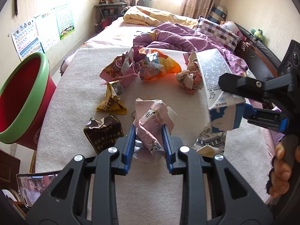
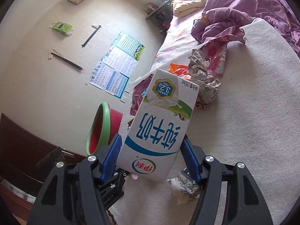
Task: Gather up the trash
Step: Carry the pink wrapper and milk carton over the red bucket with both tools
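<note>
My left gripper (image 1: 149, 136) is shut on a crumpled pink carton (image 1: 151, 123) just above the beige blanket (image 1: 78, 93). My right gripper (image 2: 151, 151) is shut on a white and blue milk carton (image 2: 159, 129), held in the air; the carton also shows in the left wrist view (image 1: 215, 82) at the right. A red bin with a green rim (image 1: 20, 97) stands at the left of the bed, and it shows in the right wrist view (image 2: 105, 129) beyond the carton. More trash lies on the blanket: a dark brown pack (image 1: 105, 133), a yellow wrapper (image 1: 112, 101) and a heap of colourful wrappers (image 1: 142, 65).
A crumpled paper ball (image 1: 189, 78) and a printed scrap (image 1: 211, 140) lie right of the middle. Purple and yellow quilts (image 1: 178, 37) and a checked pillow (image 1: 217, 31) fill the far bed. Posters (image 1: 43, 31) hang on the left wall. A phone (image 1: 31, 185) lies at the lower left.
</note>
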Demonstrator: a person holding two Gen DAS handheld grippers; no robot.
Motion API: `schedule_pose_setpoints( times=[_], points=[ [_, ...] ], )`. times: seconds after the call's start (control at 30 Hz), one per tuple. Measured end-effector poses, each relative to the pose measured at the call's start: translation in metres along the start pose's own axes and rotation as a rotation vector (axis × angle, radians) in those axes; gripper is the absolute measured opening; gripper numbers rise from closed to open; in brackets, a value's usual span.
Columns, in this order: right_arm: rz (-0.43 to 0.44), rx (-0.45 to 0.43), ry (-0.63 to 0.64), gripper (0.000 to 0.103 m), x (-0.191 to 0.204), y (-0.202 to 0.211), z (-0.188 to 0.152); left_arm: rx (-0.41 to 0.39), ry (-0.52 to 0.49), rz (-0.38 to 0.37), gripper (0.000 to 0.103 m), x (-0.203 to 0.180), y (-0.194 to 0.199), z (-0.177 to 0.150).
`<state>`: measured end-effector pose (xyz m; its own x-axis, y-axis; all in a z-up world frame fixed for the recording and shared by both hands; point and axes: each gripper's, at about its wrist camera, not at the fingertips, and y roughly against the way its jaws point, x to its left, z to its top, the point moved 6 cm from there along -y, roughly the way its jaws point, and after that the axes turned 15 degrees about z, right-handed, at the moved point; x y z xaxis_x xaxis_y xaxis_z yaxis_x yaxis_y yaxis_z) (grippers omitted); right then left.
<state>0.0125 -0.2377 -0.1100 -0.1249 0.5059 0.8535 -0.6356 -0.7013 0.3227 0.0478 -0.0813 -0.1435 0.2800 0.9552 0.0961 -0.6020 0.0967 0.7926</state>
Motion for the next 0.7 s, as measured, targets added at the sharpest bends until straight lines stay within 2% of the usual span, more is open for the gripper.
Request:
schedule_pose_setpoints(
  times=[0.27, 0.7],
  points=[
    [0.006, -0.015, 0.007, 0.062, 0.013, -0.006, 0.0, -0.018, 0.011, -0.01, 0.027, 0.009, 0.006, 0.002],
    [-0.009, -0.028, 0.017, 0.062, 0.037, -0.028, -0.013, -0.032, 0.037, -0.034, 0.027, 0.05, 0.009, 0.0]
  ],
)
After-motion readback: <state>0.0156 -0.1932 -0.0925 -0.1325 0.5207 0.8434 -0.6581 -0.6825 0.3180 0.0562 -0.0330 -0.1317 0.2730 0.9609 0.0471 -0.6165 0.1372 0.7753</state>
